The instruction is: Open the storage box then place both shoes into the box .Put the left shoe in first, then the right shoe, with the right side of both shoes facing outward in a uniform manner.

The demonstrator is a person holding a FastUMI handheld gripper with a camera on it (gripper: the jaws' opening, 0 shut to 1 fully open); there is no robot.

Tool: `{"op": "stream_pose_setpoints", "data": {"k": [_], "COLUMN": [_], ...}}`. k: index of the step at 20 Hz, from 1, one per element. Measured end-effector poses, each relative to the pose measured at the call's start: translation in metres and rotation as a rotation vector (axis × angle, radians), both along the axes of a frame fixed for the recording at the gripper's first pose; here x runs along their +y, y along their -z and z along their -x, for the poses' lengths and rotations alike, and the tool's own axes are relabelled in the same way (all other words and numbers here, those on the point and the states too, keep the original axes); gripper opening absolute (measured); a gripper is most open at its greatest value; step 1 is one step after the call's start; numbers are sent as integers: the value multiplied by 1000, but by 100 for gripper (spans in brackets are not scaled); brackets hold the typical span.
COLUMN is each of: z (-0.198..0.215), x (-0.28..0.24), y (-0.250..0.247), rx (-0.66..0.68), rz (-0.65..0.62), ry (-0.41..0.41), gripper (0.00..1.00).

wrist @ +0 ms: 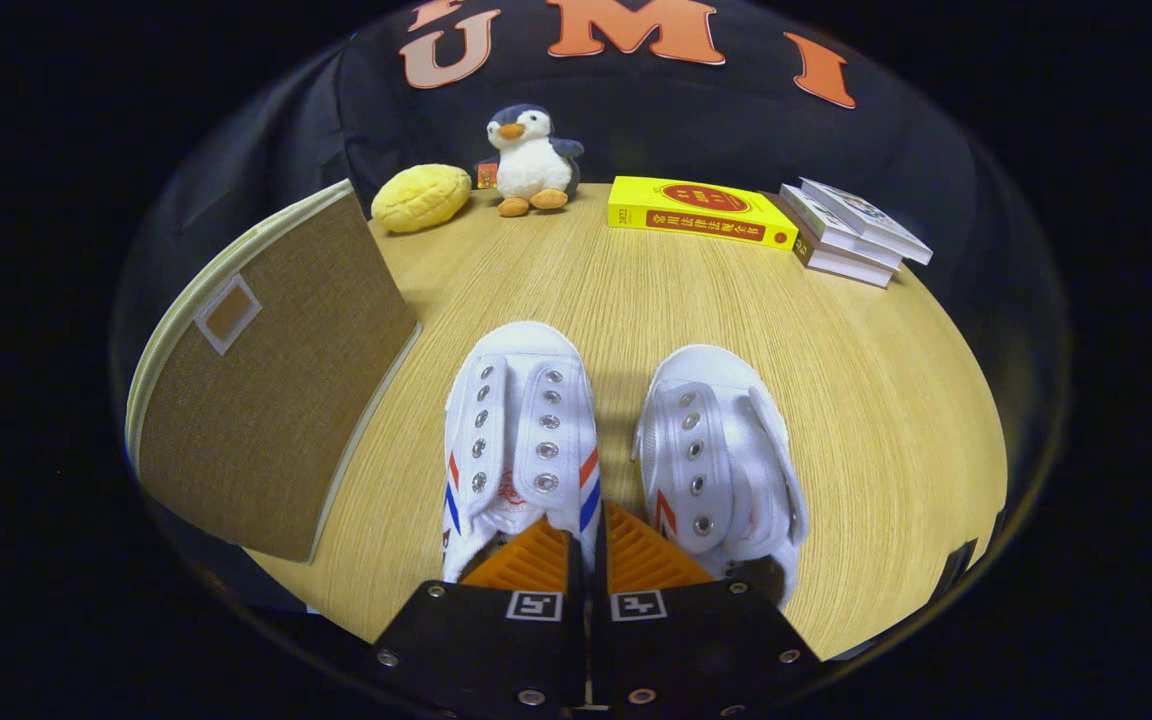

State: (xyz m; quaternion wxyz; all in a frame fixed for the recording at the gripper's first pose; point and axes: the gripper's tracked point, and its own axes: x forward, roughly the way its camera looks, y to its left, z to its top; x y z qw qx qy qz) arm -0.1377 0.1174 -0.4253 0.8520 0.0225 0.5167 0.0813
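Two white canvas shoes stand side by side on the wooden table (pixel 896 400), toes pointing away from me. The left-hand shoe (pixel 521 420) has red and blue stripes on its sides. The right-hand shoe (pixel 721 450) sits just beyond my right finger. My gripper (pixel 588 540) is down at the heels, its fingers nearly together with the left-hand shoe's right side wall pinched between the pads. The brown fabric storage box (pixel 276 380) with cream trim stands to the left of the shoes; its face with a small label pocket is turned toward me, and I see no opening.
Along the far edge of the table are a yellow plush (pixel 421 197), a penguin toy (pixel 532 160), a yellow book (pixel 701 211) and a small stack of books (pixel 851 235). Bare wood lies between these and the shoes.
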Motion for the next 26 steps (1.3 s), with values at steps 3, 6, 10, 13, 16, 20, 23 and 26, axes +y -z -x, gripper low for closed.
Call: {"op": "stream_pose_setpoints", "data": {"k": [3,6,10,13,16,20,23,26], "z": [3,-1,-24,-41,-48,-61,-76,-96], "x": [-1,13,21,30,38,54,61,69], "y": [-2,-16,-47,-68,-68,-93,-125,-167], "rx": [47,87,43,6,6,-57,-100,-172], "rz": [-22,-159,-247,-306,-304,-344,-378,-401], "ry": [5,90,171,202,195,171,184,163], "gripper": [4,1,1,1,1,0,0,0]}}
